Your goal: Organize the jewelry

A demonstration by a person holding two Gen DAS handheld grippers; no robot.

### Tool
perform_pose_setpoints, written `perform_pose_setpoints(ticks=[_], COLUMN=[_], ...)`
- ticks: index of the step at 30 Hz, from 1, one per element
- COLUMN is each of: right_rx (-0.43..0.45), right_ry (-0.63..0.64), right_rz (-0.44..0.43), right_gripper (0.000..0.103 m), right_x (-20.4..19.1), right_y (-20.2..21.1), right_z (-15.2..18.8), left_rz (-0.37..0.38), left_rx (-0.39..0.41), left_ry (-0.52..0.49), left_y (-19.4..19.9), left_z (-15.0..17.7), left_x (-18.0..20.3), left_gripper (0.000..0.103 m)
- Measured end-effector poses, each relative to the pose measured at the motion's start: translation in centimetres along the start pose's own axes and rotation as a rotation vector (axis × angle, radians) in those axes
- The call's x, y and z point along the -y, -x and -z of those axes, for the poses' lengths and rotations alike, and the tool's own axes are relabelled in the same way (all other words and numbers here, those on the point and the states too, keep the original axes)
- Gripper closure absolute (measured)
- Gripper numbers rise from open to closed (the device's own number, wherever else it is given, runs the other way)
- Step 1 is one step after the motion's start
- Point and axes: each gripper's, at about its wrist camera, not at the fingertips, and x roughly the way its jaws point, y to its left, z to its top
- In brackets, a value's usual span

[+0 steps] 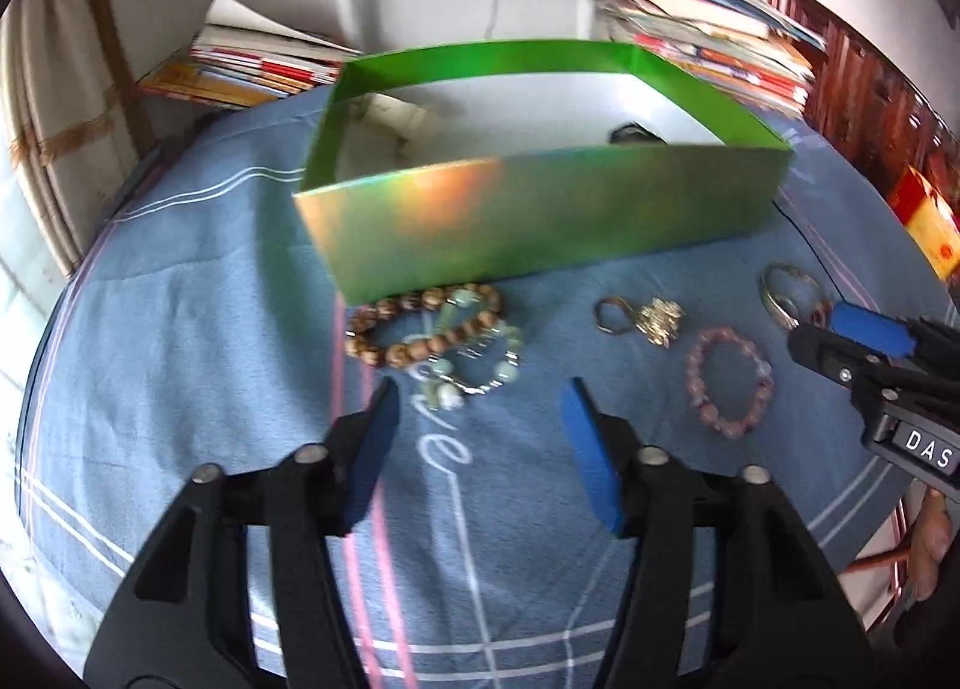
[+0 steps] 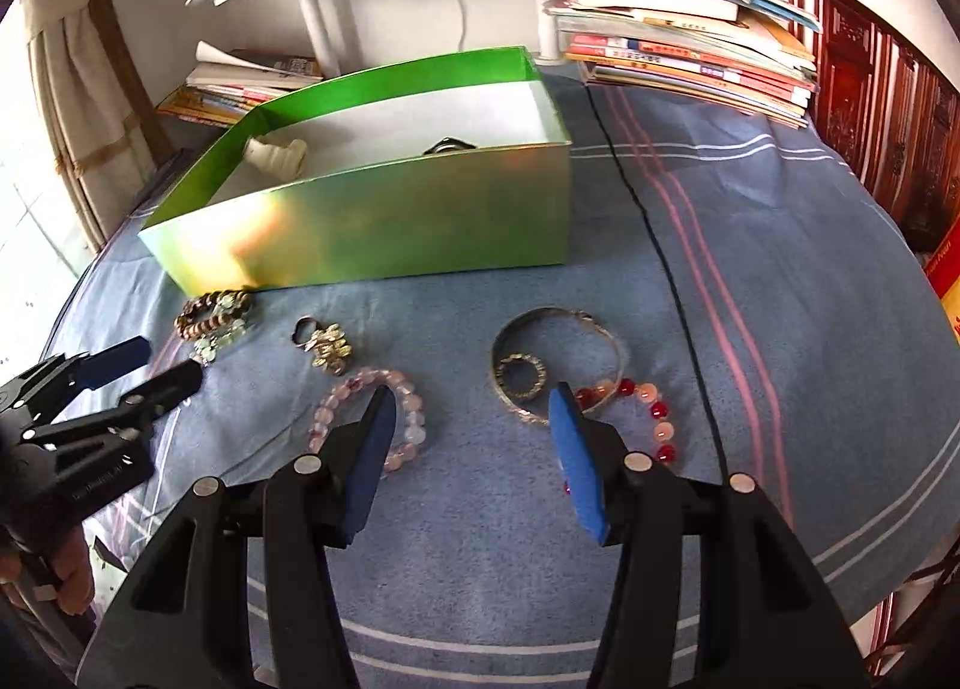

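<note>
Blue cloth (image 1: 180, 329) — both tongs (image 1: 480, 425) (image 2: 474, 419) angled down, seemingly empty.

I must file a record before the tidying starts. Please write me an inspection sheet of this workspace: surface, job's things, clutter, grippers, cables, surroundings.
Surface: blue striped cloth, covering the table.
Job's things: open green box with a pale item and a dark item inside; in front of it lie a wooden bead bracelet tangled with a pale green bead strand, a gold charm, a pink bead bracelet, a metal bangle and a red bead bracelet.
Clutter: book stacks behind the box.
Grippers: left gripper open above the tangle; right gripper open, holding nothing.
Cables: thin black cord across the cloth.
Surroundings: curtain, carved wooden panel.
</note>
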Motion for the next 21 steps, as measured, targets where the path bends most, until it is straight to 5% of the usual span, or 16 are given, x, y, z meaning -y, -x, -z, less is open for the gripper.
perform_pose_setpoints(ticks=[1,10,13,21], right_rx=[-0.005,-0.037,-0.039,-0.032], right_ry=[0.004,0.007,0.009,0.009], right_rz=[-0.002,-0.009,-0.012,-0.018], right_gripper=[0.050,0.050,0.050,0.050], right_x=[-0.1,-0.2,-0.2,-0.1], right_y=[-0.1,-1.1,-1.1,-0.6], right_z=[0.1,0.5,0.5,0.5], left_rz=[0.007,0.052,0.031,0.145], left_rx=[-0.012,-0.029,-0.017,-0.052], left_ry=[-0.007,0.000,-0.020,-0.040], left_y=[-0.3,-2.5,-2.8,-0.5], left_z=[0.0,-1.0,-1.3,0.2], left_x=[0.2,0.5,0.7,0.9], left_gripper=[0.070,0.070,0.093,0.095])
